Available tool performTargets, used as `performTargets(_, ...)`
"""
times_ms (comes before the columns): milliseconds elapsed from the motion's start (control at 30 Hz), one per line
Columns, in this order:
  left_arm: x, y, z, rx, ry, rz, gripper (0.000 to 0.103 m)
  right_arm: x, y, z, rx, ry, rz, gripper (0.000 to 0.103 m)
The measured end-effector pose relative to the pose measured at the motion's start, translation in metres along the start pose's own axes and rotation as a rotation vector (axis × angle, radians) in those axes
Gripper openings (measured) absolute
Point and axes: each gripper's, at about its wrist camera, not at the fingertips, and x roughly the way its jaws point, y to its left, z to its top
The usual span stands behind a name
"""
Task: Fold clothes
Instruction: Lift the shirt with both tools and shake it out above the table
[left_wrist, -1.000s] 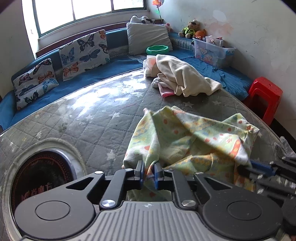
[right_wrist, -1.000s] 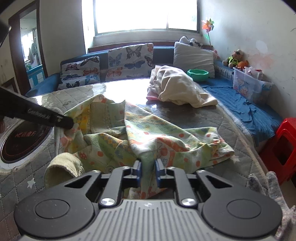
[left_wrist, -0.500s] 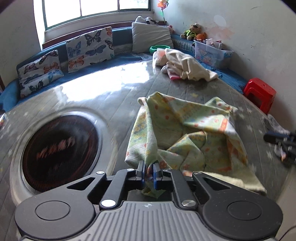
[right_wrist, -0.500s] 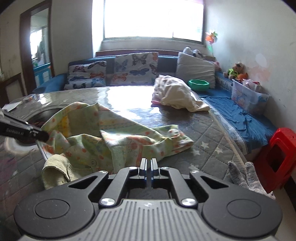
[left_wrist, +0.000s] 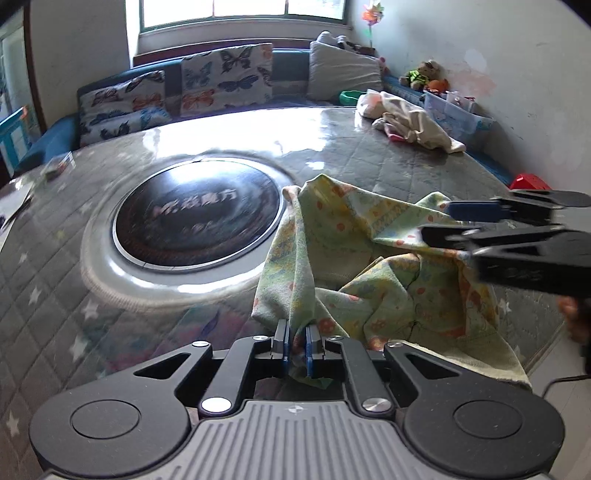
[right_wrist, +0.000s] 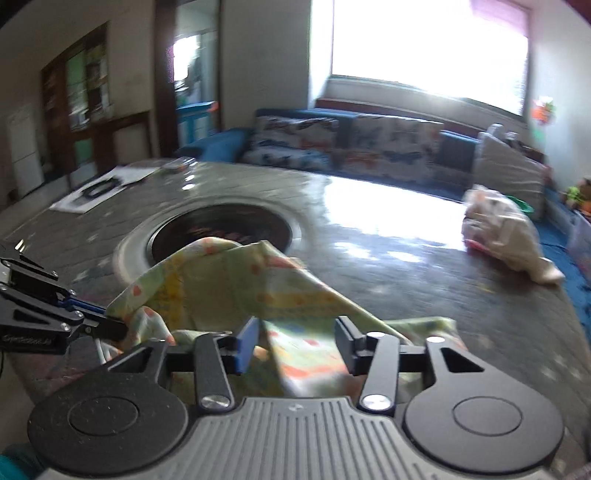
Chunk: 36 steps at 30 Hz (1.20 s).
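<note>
A green and yellow patterned garment (left_wrist: 373, 266) lies crumpled on the grey quilted table, beside the round dark inset. My left gripper (left_wrist: 296, 341) is shut on a fold at its near edge and holds that fold up. It also shows in the right wrist view (right_wrist: 105, 319), pinching the garment's (right_wrist: 236, 280) left edge. My right gripper (right_wrist: 297, 343) is open, its jaws wide apart over the cloth. In the left wrist view it (left_wrist: 436, 221) comes in from the right, above the garment.
A round dark inset (left_wrist: 197, 218) with a pale rim sits in the table (left_wrist: 388, 162). A cream pile of clothes (left_wrist: 410, 123) lies at the far right. Butterfly cushions (left_wrist: 225, 85), a storage box (left_wrist: 458, 118) and a red stool (left_wrist: 528, 182) surround the table. Papers (right_wrist: 99, 188) lie far left.
My right gripper has opened wide and swung left over the garment. My left gripper has pulled its fold back and left, so the dark inset now sits ahead of it.
</note>
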Motion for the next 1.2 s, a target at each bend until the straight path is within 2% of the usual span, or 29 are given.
performTargets(167,-0.003,0.011,-0.006,-0.026,0.006,-0.005,0.01,0.031,0.022,0.005,-0.068,0.06,0.011,0.048)
performTargets(233,-0.002,0.012,-0.007,-0.028,0.006,-0.007,0.01,0.031,0.022,0.002,-0.072,0.071,0.0,0.046)
performTargets(333,-0.001,0.013,-0.009,-0.026,0.007,-0.011,0.012,0.024,0.017,-0.003,-0.071,0.075,-0.024,0.037)
performTargets(500,0.004,0.012,-0.01,-0.014,0.013,-0.011,0.014,0.012,0.01,-0.013,-0.07,0.081,-0.065,0.011)
performTargets(567,0.004,0.012,-0.01,-0.009,0.014,-0.007,0.019,0.007,0.006,-0.017,-0.069,0.084,-0.081,0.004)
performTargets(733,0.002,0.014,-0.009,0.001,0.014,-0.004,0.029,-0.022,-0.011,-0.028,-0.039,0.056,-0.16,0.003)
performTargets(800,-0.001,0.015,-0.006,0.002,0.005,-0.006,0.044,-0.031,-0.018,-0.035,-0.02,0.058,-0.18,0.003)
performTargets(1000,-0.003,0.016,0.01,-0.005,-0.028,-0.02,0.054,-0.046,-0.032,-0.054,0.039,0.086,-0.196,0.004)
performTargets(1133,0.011,0.014,0.023,0.0,-0.02,-0.028,0.053,-0.041,-0.033,-0.06,0.058,0.094,-0.192,0.007)
performTargets(1167,0.015,0.013,0.025,0.007,-0.015,-0.035,0.05,-0.04,-0.033,-0.061,0.062,0.096,-0.192,0.008)
performTargets(1200,0.018,0.012,0.026,0.016,-0.011,-0.041,0.039,-0.038,-0.034,-0.062,0.068,0.101,-0.189,0.008)
